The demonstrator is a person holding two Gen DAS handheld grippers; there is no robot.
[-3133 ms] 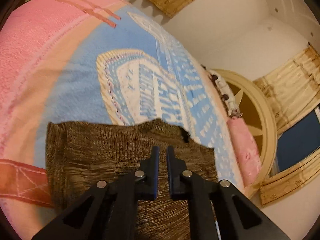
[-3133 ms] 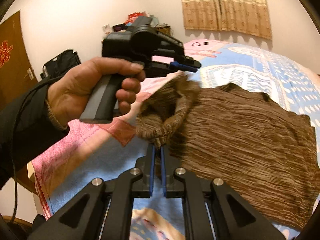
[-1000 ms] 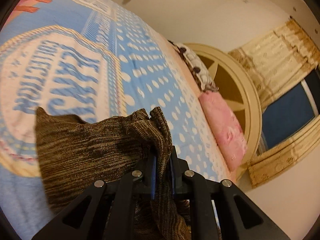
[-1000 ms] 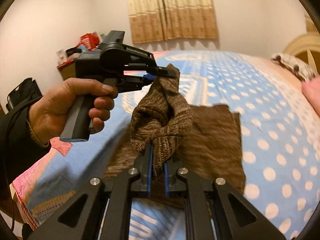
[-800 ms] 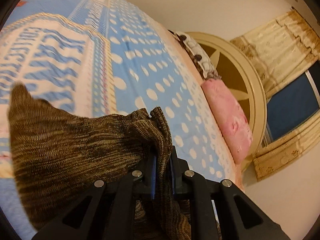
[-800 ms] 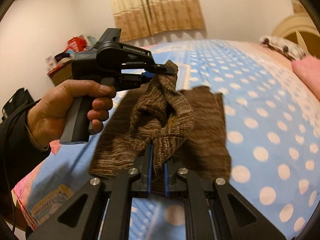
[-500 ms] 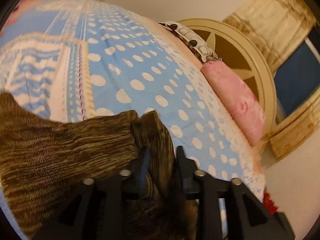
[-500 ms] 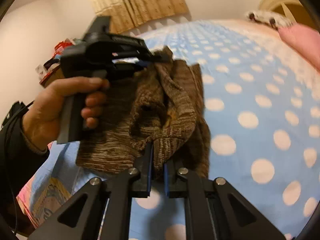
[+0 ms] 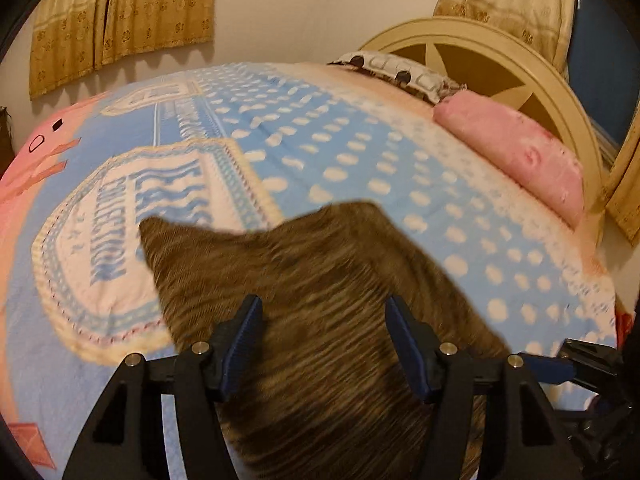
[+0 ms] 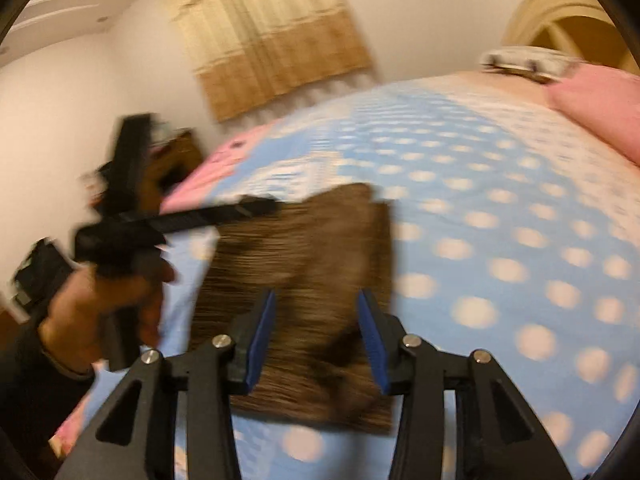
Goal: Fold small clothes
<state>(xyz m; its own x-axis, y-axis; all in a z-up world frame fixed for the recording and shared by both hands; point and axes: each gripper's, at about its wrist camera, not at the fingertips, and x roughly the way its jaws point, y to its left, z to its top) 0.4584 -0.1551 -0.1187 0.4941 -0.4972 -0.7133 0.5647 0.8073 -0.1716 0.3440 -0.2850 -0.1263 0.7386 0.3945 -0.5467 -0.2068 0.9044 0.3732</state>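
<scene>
Brown knit garment now lies on the bed, on the blue polka-dot bedspread, doubled over itself; in the right wrist view the garment shows a folded layer with a darker crease near the close edge, both views motion-blurred so edge alignment can't be read. Change: half a second ago both tools were clamped on bunched fabric held up off the bed; now the left gripper has jaws spread wide with nothing between them, and the right gripper likewise wide apart and empty, cloth visible below the gap. So the carried edge has been dropped — this fold looks laid down, release done. Left hand with its tool sits left of the garment, blurred, seems to be pulling away. Far corner in the left view sticks up in a point, may be uneven. Likely next: check the fold sits flat, smooth or take another fold; risk is the loose knit slumping or the top layer sliding askew. Around it: pink pillow and cream headboard at the far end, tan curtain on the wall.
</scene>
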